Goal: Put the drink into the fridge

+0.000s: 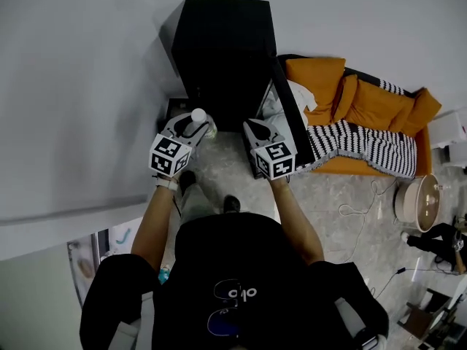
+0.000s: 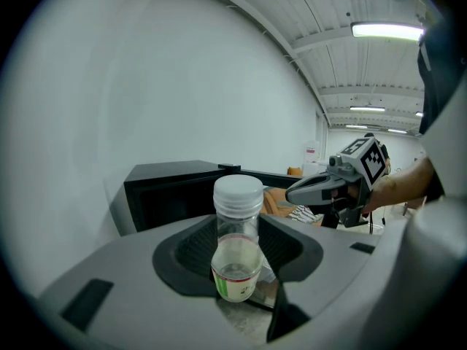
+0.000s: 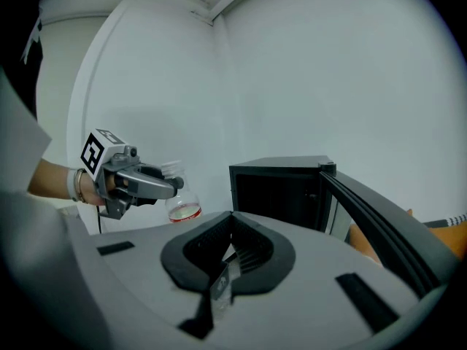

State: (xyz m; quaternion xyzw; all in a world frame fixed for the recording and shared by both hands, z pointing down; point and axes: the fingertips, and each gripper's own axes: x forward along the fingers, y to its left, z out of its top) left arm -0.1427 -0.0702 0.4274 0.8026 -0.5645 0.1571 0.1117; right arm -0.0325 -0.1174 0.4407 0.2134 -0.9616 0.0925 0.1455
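The drink is a clear plastic bottle [image 1: 198, 117] with a white cap and a little liquid at the bottom. My left gripper [image 1: 194, 122] is shut on it and holds it upright. In the left gripper view the bottle [image 2: 237, 248] stands between the dark pads. The black mini fridge [image 1: 222, 57] stands straight ahead against the wall, with its door [image 1: 290, 119] swung open to the right and a dark interior. My right gripper [image 1: 253, 127] hangs beside the door, jaws together and empty. The right gripper view shows the fridge [image 3: 281, 192], its door [image 3: 376, 214] and the bottle [image 3: 179, 203].
An orange sofa [image 1: 372, 100] with a black-and-white striped blanket [image 1: 361, 144] stands right of the fridge. White cables [image 1: 357, 210] and a round appliance [image 1: 419, 201] lie on the floor at right. A white wall [image 1: 80, 86] runs along the left.
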